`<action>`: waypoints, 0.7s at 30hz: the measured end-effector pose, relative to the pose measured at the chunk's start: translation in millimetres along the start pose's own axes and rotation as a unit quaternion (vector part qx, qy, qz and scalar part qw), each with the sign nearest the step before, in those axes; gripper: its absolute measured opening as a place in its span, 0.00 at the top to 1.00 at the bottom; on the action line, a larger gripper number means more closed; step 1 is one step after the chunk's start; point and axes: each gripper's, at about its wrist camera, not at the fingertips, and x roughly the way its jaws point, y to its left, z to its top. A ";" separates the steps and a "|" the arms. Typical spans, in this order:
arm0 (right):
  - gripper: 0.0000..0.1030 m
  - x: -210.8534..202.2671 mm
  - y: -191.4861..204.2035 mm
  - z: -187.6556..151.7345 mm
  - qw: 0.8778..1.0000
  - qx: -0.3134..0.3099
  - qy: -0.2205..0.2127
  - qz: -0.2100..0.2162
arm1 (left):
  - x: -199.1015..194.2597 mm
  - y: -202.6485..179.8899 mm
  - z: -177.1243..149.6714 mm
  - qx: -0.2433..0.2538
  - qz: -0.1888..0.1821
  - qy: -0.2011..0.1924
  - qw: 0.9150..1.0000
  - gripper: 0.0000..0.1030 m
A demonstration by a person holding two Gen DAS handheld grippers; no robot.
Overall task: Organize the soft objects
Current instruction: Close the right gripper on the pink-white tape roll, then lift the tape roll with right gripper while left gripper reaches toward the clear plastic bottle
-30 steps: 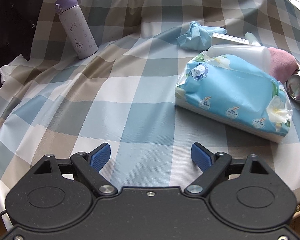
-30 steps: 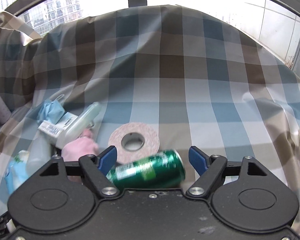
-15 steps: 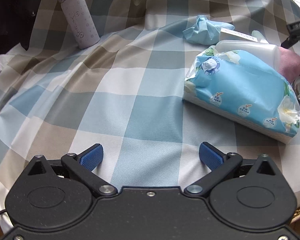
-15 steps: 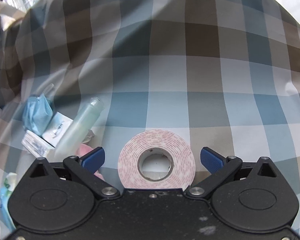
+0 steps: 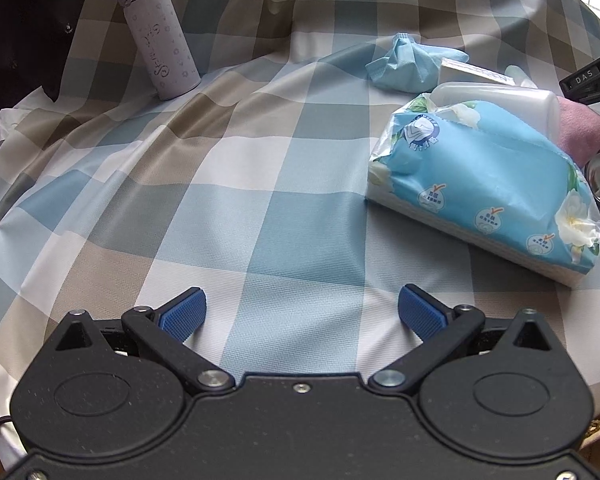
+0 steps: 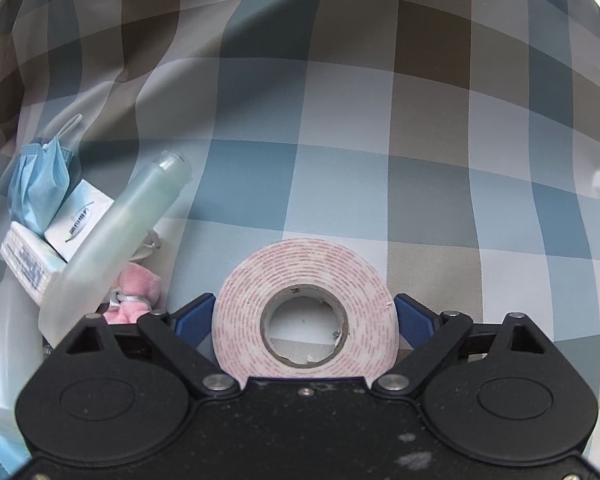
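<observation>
The right hand-held gripper (image 6: 304,320) has been brought down over the roll of tape (image 6: 305,308), which a moment earlier lay beyond a green can. Its jaws have just been closing and now flank the roll; whether the pads press cannot be told. The left hand-held gripper (image 5: 302,312) is held wide open and empty over the tabletop (image 5: 228,184). The tissue pack (image 5: 484,184), face mask (image 5: 404,66) and pink toy (image 6: 134,292) lie clustered, with a plastic bottle (image 6: 120,236) across them.

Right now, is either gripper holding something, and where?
Left gripper: nothing. The right gripper has just been closing its jaws around the tape, pads at its outer rim; a firm grip cannot be told.
</observation>
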 end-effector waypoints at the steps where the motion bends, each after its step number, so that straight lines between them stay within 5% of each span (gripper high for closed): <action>1: 0.10 0.4 -3.0 1.7 1.000 0.003 -0.004 -0.008 | 0.1 0.0 0.2 0.000 0.000 0.000 1.000 0.02; 11: 0.10 -7.8 -87.7 12.5 0.991 0.087 -0.034 -0.093 | 0.1 -0.5 -0.3 0.000 0.000 0.001 1.000 0.02; 21: 0.10 -47.5 -146.1 -60.2 0.980 0.172 -0.047 -0.092 | 1.2 -0.3 1.1 -0.001 0.000 0.007 1.000 0.02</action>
